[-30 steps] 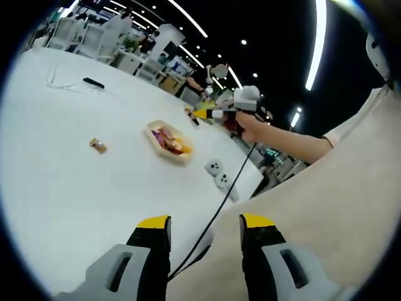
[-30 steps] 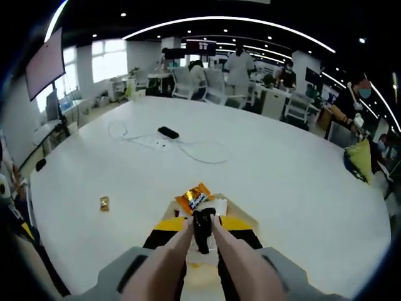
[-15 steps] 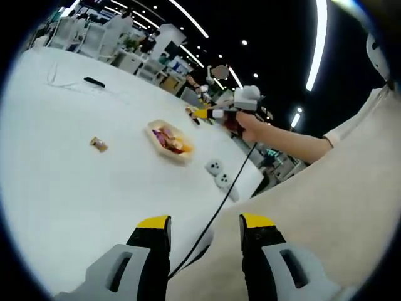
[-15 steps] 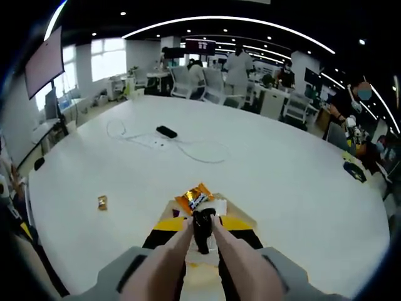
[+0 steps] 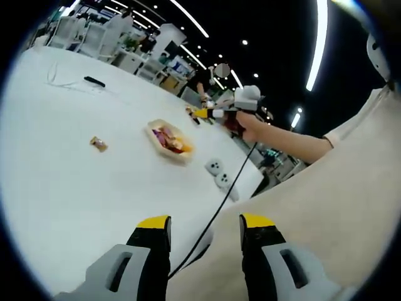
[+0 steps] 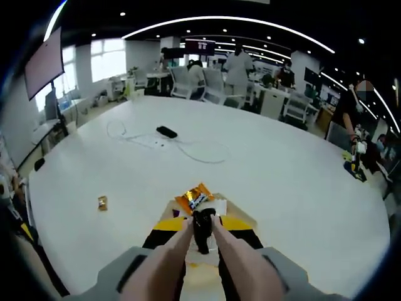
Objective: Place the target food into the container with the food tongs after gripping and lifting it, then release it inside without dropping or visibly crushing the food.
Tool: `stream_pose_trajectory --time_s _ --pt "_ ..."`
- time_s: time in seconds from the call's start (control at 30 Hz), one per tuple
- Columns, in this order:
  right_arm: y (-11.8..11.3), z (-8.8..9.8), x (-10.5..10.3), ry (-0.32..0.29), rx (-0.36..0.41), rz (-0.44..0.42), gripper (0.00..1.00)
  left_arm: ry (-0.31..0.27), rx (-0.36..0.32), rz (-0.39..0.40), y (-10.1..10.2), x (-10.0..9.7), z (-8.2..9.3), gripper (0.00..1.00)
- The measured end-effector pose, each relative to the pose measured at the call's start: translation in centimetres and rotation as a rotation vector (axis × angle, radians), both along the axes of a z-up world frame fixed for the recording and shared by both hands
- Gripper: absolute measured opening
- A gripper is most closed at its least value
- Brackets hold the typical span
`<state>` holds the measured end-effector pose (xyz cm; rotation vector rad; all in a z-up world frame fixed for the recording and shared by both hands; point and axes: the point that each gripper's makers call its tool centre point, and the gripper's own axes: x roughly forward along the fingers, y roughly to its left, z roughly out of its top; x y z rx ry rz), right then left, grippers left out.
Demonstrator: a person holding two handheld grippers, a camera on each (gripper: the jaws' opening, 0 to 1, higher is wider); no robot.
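So in the left gripper view, the left gripper [image 5: 205,227] sits at the bottom of the frame with its yellow-tipped jaws apart and nothing between them. It's low over the edge of the white table [image 5: 56,188], and a big stretch of beige clothing [image 5: 326,207] takes up the lower right. A black cable [image 5: 216,213] runs up from between the jaws toward the person's hand [image 5: 250,127] at center right, which holds the right gripper [image 5: 207,113] out over the table.

Just left of center there's the container [image 5: 169,140], a shallow beige tray with colourful wrapped snacks in it. One small wrapped piece of food [image 5: 97,145] lies by itself on the table to the left of the container, well apart from it. Two little white dotted things [image 5: 218,174] sit near the table edge, lower right of the container.

In the right gripper view, the right gripper [image 6: 202,221] rises from the bottom center, clamped on the food tongs [image 6: 202,260], whose two tan arms run forward and meet on a dark item [image 6: 202,227] at the tips. I can't tell what that dark item is. Right beyond the tips is the container [image 6: 241,212] with an orange snack packet [image 6: 195,197] in it. The lone wrapped food [image 6: 103,202] is at the left of the frame, and a black device with a white cord [image 6: 168,132] lies further up the table.
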<state>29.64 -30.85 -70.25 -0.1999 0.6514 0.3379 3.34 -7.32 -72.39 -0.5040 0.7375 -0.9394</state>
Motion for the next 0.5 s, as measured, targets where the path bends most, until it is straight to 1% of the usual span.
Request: stream_pose_trajectory --time_s 0.5 --pt "0.11 -0.28 0.37 0.007 0.0 -0.003 0.2 0.0 -0.003 0.012 0.0 0.32 -0.04 0.43"
